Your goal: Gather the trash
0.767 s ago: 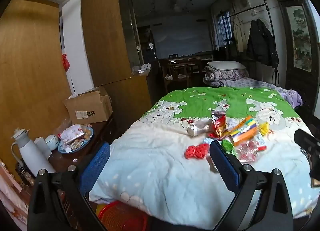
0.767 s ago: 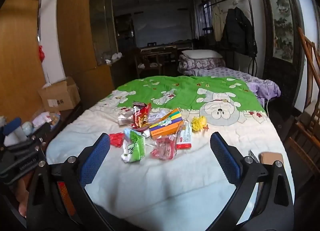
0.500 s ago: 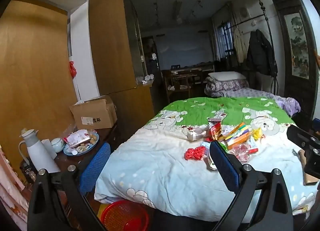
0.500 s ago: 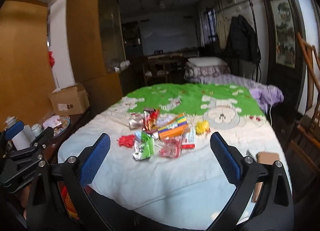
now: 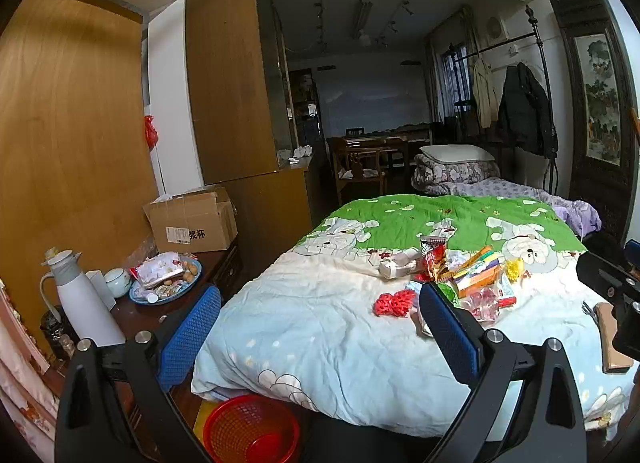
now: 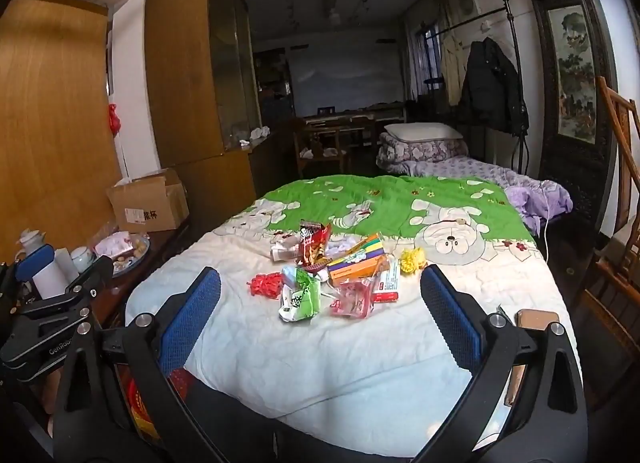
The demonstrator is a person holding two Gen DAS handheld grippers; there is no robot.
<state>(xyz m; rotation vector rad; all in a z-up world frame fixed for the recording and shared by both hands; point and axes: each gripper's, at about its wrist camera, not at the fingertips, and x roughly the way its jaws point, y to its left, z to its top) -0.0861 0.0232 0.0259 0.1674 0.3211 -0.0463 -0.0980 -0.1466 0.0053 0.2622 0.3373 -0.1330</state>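
Note:
A pile of trash lies mid-bed: a red snack bag (image 6: 313,243), a green wrapper (image 6: 302,299), an orange and purple box (image 6: 358,261), a pink clear wrapper (image 6: 353,299), a red netted piece (image 6: 266,285) and a yellow flower-like scrap (image 6: 412,259). The pile also shows in the left wrist view (image 5: 460,279). A red basket (image 5: 251,429) stands on the floor at the bed's near left corner. My left gripper (image 5: 320,335) is open and empty, held back from the bed's foot. My right gripper (image 6: 320,327) is open and empty, in front of the pile.
A dark side table (image 5: 140,315) left of the bed holds a white thermos (image 5: 80,299), a cup and a plate of snacks (image 5: 166,279). A cardboard box (image 5: 192,221) sits behind it. A phone (image 6: 536,319) lies on the bed's right edge. A wooden chair (image 6: 616,223) stands at right.
Both grippers have pulled back and away from the bed, so the trash pile looks smaller and farther. The red basket on the floor has come more into view. Both stay open.

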